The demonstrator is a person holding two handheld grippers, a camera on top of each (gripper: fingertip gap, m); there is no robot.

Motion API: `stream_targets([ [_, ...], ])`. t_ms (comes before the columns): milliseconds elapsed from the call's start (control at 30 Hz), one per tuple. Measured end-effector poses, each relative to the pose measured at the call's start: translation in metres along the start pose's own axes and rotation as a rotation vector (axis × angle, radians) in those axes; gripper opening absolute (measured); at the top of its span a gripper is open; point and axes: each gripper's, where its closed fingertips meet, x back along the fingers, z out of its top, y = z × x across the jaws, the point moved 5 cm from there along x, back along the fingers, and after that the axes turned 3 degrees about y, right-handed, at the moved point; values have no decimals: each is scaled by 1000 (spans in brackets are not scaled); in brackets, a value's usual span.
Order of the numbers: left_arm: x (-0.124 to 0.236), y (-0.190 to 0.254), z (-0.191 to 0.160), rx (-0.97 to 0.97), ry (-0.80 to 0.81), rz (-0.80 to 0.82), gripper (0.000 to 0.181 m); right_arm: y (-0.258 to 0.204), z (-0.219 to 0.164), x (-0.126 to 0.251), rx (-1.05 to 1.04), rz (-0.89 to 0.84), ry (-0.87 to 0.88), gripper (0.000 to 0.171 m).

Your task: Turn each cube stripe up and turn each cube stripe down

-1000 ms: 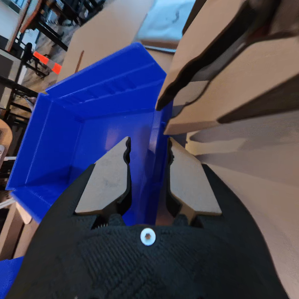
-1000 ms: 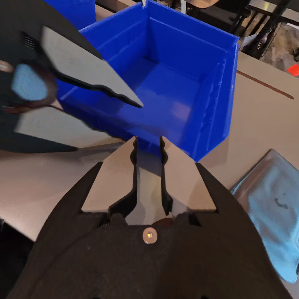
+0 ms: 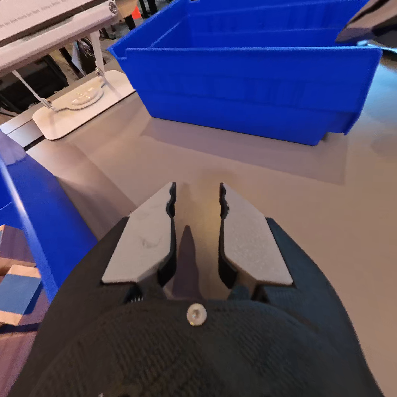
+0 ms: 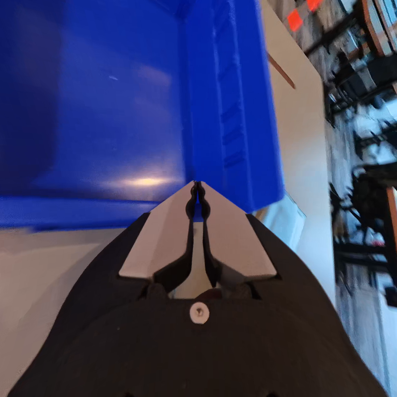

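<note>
The left claw (image 3: 197, 193) hangs empty over the bare counter (image 3: 279, 193), jaws narrowly apart; a blue-striped cube (image 3: 19, 294) lies at the near left edge. The right claw (image 4: 197, 184) is pinched closed, empty, at the blue bin (image 4: 232, 107). Likely between cubes: next, reach that cube. A second ago both pointed into the bin.

the right gripper (image 4: 197, 182) was pinched closed with nothing in it, its tips over the blue bin's (image 4: 232, 107) near edge on the tabletop (image 4: 38, 268).

Two blue bins (image 3: 247, 90) (image 3: 32, 204), one striped wooden cube (image 3: 17, 294), one white stand (image 3: 81, 103), two grippers (image 3: 197, 193) (image 4: 197, 182).
</note>
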Motion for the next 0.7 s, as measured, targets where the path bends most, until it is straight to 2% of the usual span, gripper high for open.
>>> stream_targets([
  [167,4,-2,5,-9,61,-2,42,-67,30,53,76,412,248,3],
  [233,5,-2,6,-9,77,-8,44,-77,38,72,81,514,345,22],
  [267,6,-2,6,-7,86,-19,45,-80,43,82,75,571,415,38],
  [300,7,-1,7,-4,98,-27,46,-83,46,91,66,635,488,45],
  [333,8,-1,8,0,111,-37,49,-86,48,99,60,708,544,44],
  [400,10,-1,9,13,134,-61,50,-90,47,106,37,812,570,45],
  [533,11,-3,10,22,150,-55,49,-109,50,92,-33,868,469,64],
  [600,11,-4,10,9,152,-42,49,-122,52,80,-27,806,419,60],
  [633,12,-4,10,4,153,-38,49,-124,53,71,-25,727,394,50],
  [700,12,-4,10,1,156,-39,49,-122,57,58,-27,546,364,17],
])
